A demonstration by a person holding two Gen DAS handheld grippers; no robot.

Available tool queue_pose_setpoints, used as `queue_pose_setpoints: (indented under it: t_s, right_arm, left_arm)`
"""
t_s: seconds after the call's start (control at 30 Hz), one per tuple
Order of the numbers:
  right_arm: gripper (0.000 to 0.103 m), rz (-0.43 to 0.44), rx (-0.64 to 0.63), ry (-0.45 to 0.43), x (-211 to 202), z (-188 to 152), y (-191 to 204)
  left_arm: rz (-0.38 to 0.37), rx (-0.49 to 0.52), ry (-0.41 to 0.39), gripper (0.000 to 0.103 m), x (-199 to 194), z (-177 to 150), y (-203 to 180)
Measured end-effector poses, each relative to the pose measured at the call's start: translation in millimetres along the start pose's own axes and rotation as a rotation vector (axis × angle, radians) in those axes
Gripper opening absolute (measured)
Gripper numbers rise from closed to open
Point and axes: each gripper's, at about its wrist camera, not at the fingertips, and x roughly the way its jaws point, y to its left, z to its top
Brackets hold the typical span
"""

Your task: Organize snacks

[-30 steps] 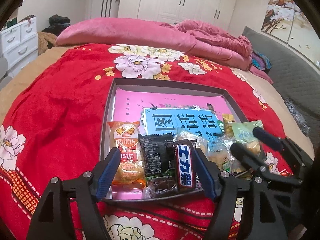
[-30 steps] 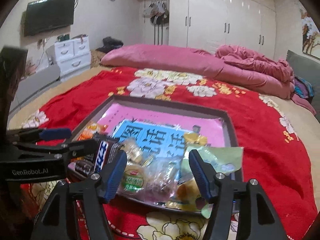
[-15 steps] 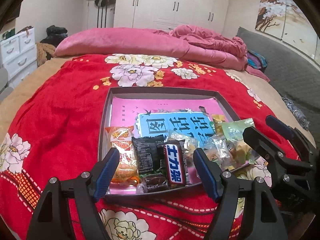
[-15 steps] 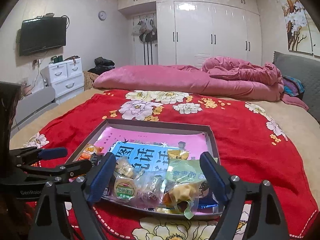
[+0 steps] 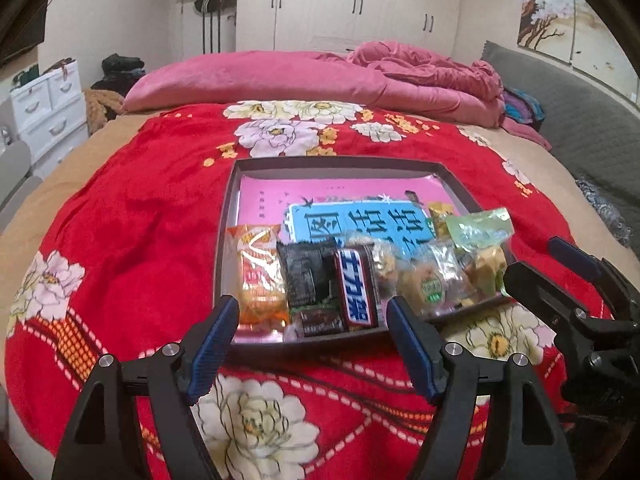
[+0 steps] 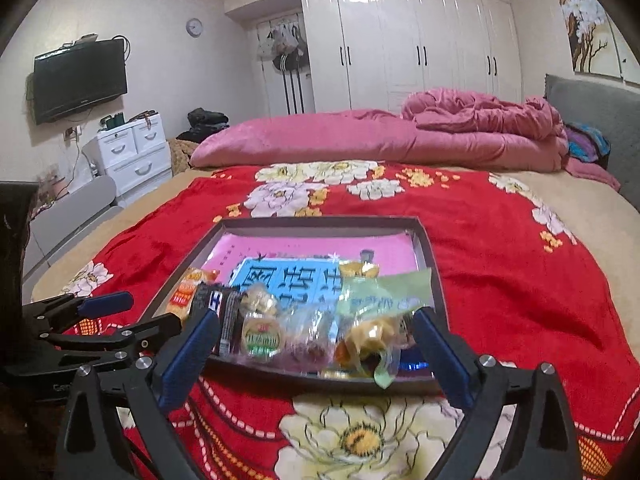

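Both claws spread wide and empty: left claw (image 5: 312, 332) parked just short of the near rim of the shallow dark grey rectangular tray (image 5: 228, 216), right claw (image 6: 316, 344) same deal further right. Wrapped snacks bunched along that near rim: orange cake packet (image 5: 258, 272), black wrapper, dark blue-and-white chocolate bar (image 5: 356, 288), clear-bagged pastries (image 6: 280, 332), pale green pouch (image 6: 380, 292). Probably lined up within easy reach. Pink-and-blue book under them. Tray on a red floral blanket (image 5: 132, 220) on the bed; pink duvet and white wardrobes beyond.

Left gripper (image 5: 312, 344) spread wide, empty, before snack tray (image 5: 224, 240).
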Motion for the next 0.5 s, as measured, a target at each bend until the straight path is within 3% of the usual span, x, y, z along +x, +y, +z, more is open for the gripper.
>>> queue_pose_setpoints:
  t_s: [0.3,0.5]
  right_arm:
    - [0.100,-0.033,-0.031,0.049,-20.0,-20.1,6.6]
    - [0.100,-0.058,0.029,0.098,-32.9,-38.4,0.5]
  left_arm:
    - [0.010,0.003,0.054,0.077,-10.8,-25.2,-15.7]
    - [0.016,-0.005,0.061,0.077,-24.2,-37.3,-16.8]
